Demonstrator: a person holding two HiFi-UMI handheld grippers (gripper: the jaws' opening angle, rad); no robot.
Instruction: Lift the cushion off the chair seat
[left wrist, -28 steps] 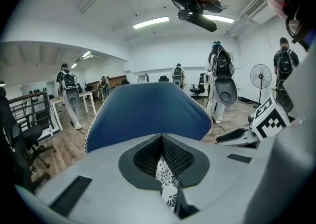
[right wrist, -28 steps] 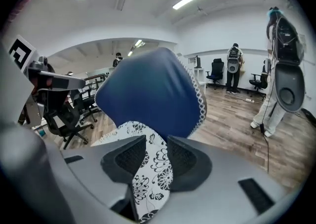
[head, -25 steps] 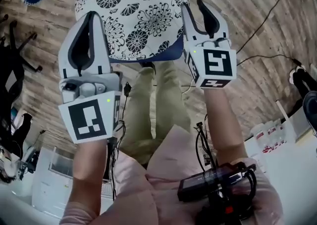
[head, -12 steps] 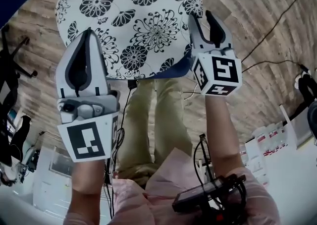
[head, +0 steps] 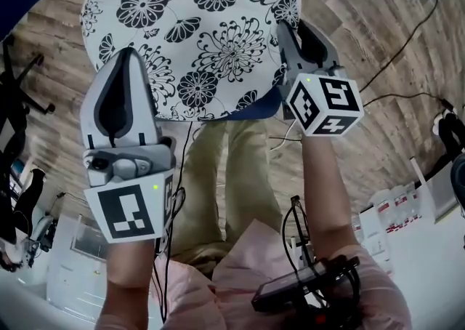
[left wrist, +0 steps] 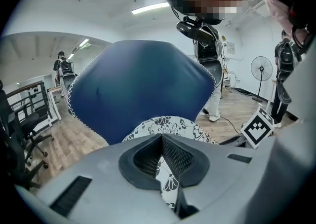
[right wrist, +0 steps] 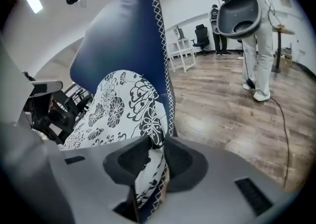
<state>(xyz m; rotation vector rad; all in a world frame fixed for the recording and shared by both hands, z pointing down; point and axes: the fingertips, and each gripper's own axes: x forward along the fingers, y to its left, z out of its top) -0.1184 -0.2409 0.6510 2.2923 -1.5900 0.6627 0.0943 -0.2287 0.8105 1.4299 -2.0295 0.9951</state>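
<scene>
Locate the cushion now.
Top centre of the head view: the cushion is pinched at its near-left edge by the left gripper and at its right edge by the right gripper.

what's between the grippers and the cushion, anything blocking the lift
Nothing visible stands in the way. The left gripper and the right gripper are each shut on an edge of the floral cushion, with fabric pinched between the jaws. Nothing lies on top of the cushion.
</scene>
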